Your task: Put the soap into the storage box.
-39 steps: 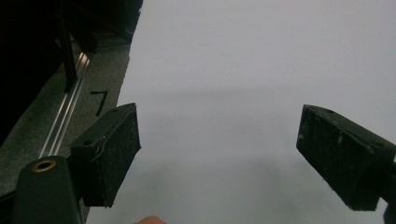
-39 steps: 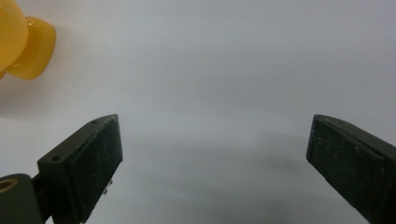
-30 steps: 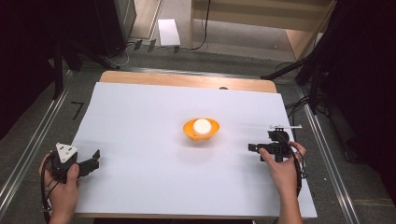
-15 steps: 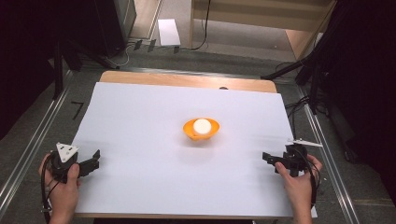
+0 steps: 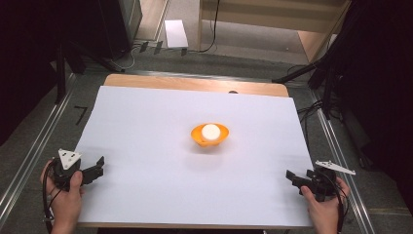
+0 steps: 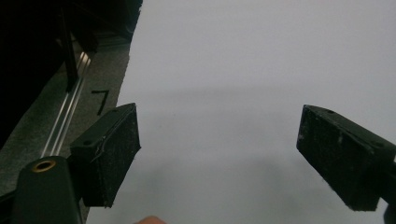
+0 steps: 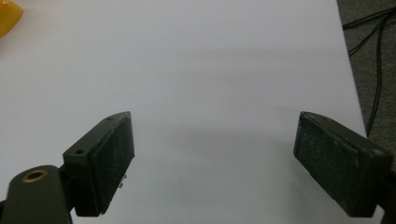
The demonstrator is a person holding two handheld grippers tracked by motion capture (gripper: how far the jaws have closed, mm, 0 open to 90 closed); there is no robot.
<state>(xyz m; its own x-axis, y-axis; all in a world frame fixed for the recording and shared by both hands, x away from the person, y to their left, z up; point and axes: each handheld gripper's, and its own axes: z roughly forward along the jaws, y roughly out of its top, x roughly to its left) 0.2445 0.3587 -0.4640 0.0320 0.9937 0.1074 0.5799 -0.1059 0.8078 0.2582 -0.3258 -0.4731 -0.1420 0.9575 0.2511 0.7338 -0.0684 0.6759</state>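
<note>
My right tool (image 5: 295, 178) sits at the desk's (image 5: 146, 126) near right corner, jaws just narrowing, still apart with nothing between them; my left tool (image 5: 97, 167) rests released and empty at the near left corner. The orange bowl (image 5: 210, 135) holding the white ball (image 5: 210, 130) lies mid-desk, up-left of the right tool, roughly equally far from both.

Bowl (image 5: 210, 137): orange, plain. Ball (image 5: 210, 130) inside it: white. Sheet (image 5: 146, 126) over the worktop (image 5: 195, 84): plain white; worktop edge: light wood. Both grippers' jaws: black, speckled pale. Floor (image 5: 29, 146): grey.
</note>
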